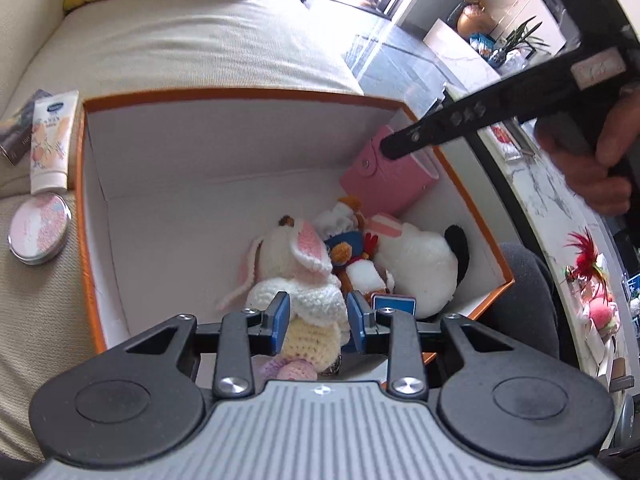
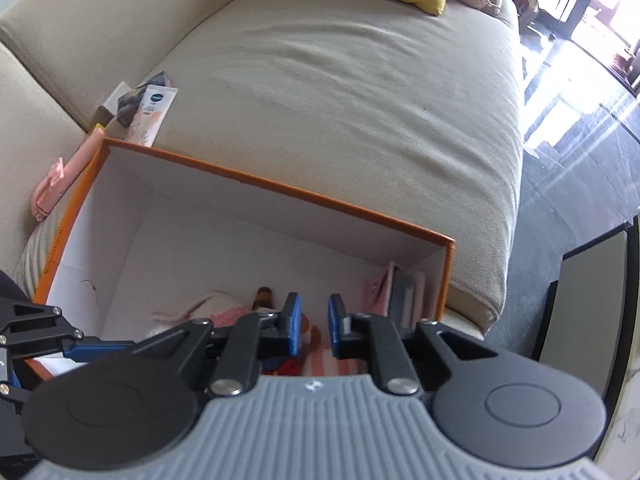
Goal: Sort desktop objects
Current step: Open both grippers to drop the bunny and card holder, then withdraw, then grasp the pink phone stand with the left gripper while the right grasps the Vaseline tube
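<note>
Both claws hang over the orange box on the sofa, so the dropping-in step looks just finished. The left claw is parted and grips nothing; the crochet rabbit lies right beneath it, visible in the gap between the pads, though I can't tell if they touch it. Beside the rabbit, toward the right, sit a duck toy and a white plush, all crowded in the near corner. A pink case leans on the box wall beyond them. The right claw is open too, empty, above the same corner.

Still unsorted, outside the box off to the left: a tube, a round tin and a pink clip. My guess is the next move calls for lifting a claw clear of the rim and reaching left for one of those.
</note>
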